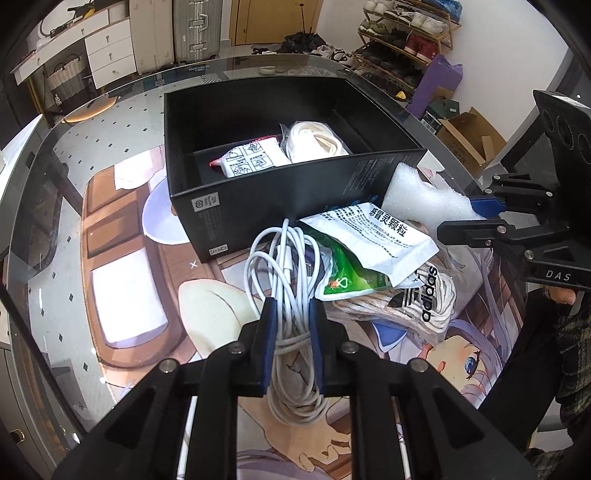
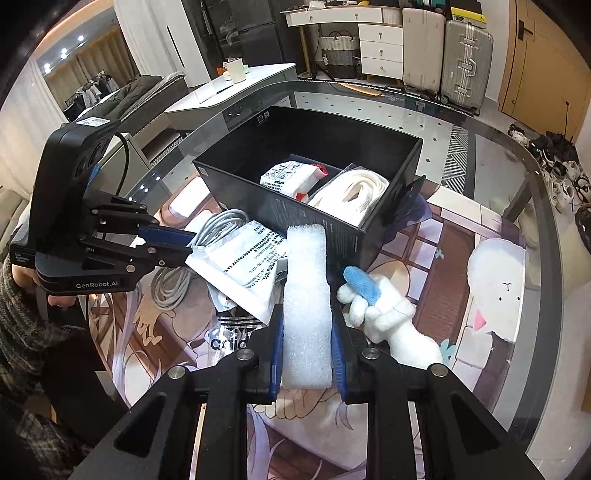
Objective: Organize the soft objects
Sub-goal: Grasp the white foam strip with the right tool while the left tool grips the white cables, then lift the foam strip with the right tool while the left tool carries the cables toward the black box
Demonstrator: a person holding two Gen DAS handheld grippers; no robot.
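Matt black cardboard box (image 1: 280,192) with fine grey print on its walls. Against its near wall: a white foam block (image 2: 306,306), porous and rough; a coiled white cable (image 1: 291,266), smooth plastic sheath; glossy printed plastic sachets (image 1: 380,236). Right of the foam, a fluffy white plush toy (image 2: 384,314). Beneath the box, a glossy glass tabletop (image 2: 517,177) over a printed cloth mat (image 1: 122,258).

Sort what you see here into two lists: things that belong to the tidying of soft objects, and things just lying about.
Job: black box; cable bundle in the left gripper; foam strip in the right gripper; white sachet; green packet; plush toy.

Lying about: suitcases; shoe rack; cardboard box.
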